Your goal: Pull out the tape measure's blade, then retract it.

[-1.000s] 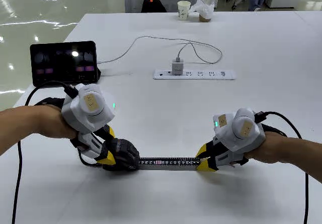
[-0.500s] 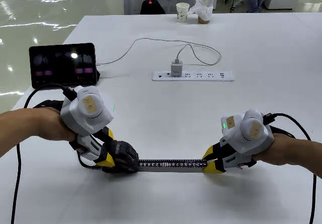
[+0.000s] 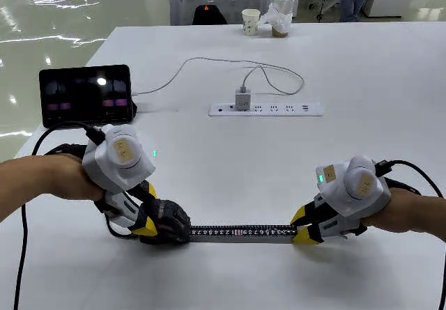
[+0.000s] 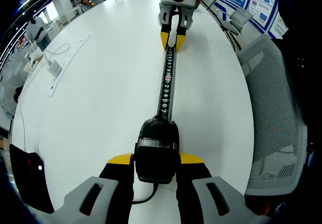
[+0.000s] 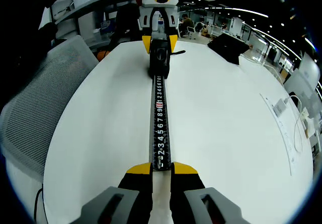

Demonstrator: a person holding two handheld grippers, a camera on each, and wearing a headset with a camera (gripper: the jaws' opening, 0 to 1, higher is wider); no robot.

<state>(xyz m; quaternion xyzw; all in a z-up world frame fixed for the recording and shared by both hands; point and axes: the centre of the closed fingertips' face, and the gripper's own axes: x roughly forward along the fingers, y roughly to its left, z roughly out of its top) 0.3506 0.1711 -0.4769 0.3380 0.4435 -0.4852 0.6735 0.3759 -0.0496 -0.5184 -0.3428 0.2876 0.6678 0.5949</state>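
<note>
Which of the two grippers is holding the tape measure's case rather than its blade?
The left gripper: its fingers clamp the black case, while the right gripper pinches the far end of the extended blade.

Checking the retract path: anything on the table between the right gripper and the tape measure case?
Nothing visible. The blade runs straight over bare table from the case to the right gripper; the power strip sits well beyond it.

White surface (image 3: 230, 164). Dark tablet (image 3: 85, 94) at 9 o'clock. Power strip (image 3: 266, 109) just past centre, charger (image 3: 242, 101) plugged in, cable (image 3: 209, 63) looping toward 12. Paper cup (image 3: 251, 21) at the far 12 edge. Tape measure (image 3: 171, 221) at 6, blade (image 3: 240, 232) out flat.
</note>
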